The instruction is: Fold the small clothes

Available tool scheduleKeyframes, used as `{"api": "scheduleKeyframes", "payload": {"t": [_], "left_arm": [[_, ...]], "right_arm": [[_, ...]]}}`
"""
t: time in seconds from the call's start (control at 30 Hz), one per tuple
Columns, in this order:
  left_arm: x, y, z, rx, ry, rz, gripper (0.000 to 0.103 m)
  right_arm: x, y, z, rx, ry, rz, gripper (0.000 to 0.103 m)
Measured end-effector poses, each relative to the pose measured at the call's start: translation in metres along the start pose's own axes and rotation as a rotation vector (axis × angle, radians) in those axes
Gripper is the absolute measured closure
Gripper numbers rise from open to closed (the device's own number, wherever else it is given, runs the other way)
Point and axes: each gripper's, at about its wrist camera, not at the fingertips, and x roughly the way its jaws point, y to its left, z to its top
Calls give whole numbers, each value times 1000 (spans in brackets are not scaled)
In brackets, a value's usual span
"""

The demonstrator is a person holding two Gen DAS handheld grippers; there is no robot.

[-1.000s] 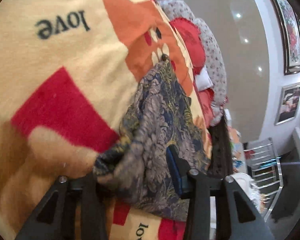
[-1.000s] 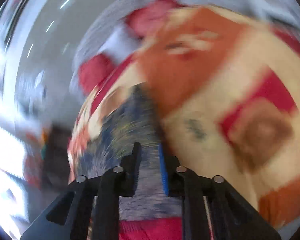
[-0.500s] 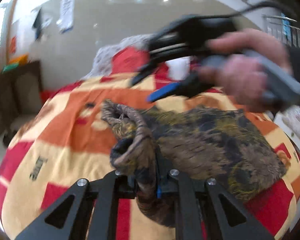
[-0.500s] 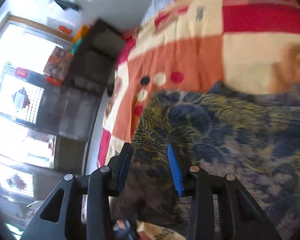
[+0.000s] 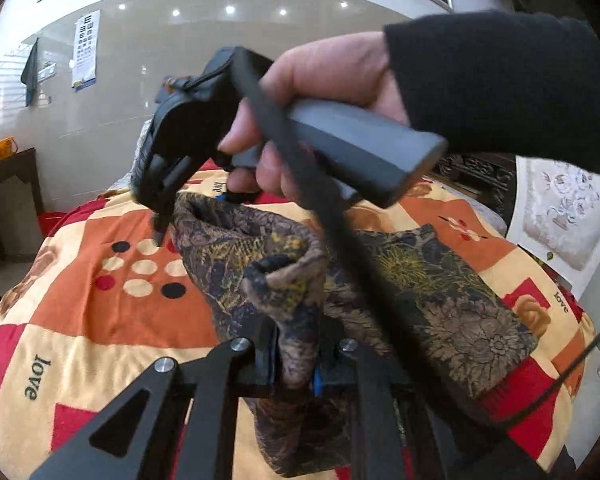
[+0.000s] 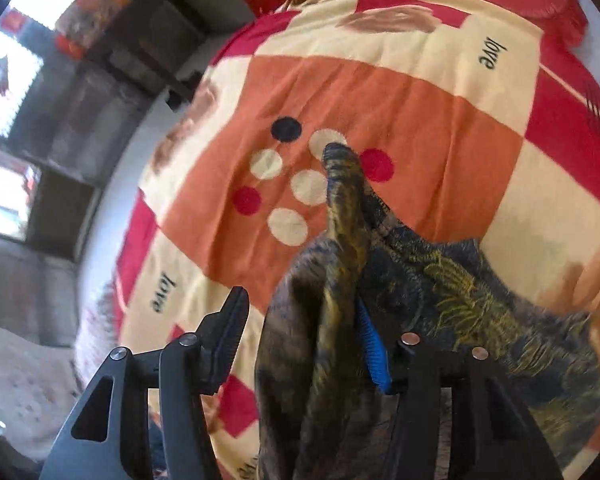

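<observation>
Gripping garment [image 5: 440,300], left gripper [image 5: 294,364] low.

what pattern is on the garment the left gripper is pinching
A dark navy, brown and mustard floral print on the garment, clearest in the left wrist view.

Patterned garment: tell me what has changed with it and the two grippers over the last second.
The left gripper closed on a bunched fold of the patterned garment and lifted it off the blanket. The right gripper swung in to the garment's far end, and its jaws have just been opening; cloth lies between them, against the blue pad only. The rest of the garment still lies on the blanket.
</observation>
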Motion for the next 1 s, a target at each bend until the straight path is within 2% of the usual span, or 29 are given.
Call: {"api": "scheduleKeyframes", "payload": {"t": [0.03, 0.07, 0.13, 0.33, 0.5, 0.67, 0.87, 0.9, 0.97, 1.0], "left_arm": [[1, -2, 0, 1, 5, -6, 91], [2, -4, 1, 0, 10, -15, 91], [2, -11, 3, 5, 13, -43, 91], [5, -71, 20, 89, 5, -165, 91], [10, -140, 31, 165, 12, -286, 92], [21, -199, 29, 246, 46, -353, 92], [56, -246, -4, 356, 165, -366, 92], [61, -248, -13, 369, 216, -382, 92], [61, -245, -23, 370, 256, -400, 92], [56, -237, -24, 355, 272, -413, 92]], "right_arm": [[-1, -2, 0, -19, -2, -43, 64], [-3, -6, -2, -17, 4, -58, 76], [-12, -19, -8, -10, -11, -57, 84], [-56, -77, -42, 33, -30, -64, 85], [-102, -148, -99, 128, -55, -87, 85], [-127, -206, -151, 187, -63, -86, 85], [-99, -257, -183, 251, -85, -67, 84], [-91, -266, -188, 276, -91, -67, 81], [-73, -282, -201, 336, -75, -48, 76], [-70, -290, -212, 385, -90, -3, 74]]}}
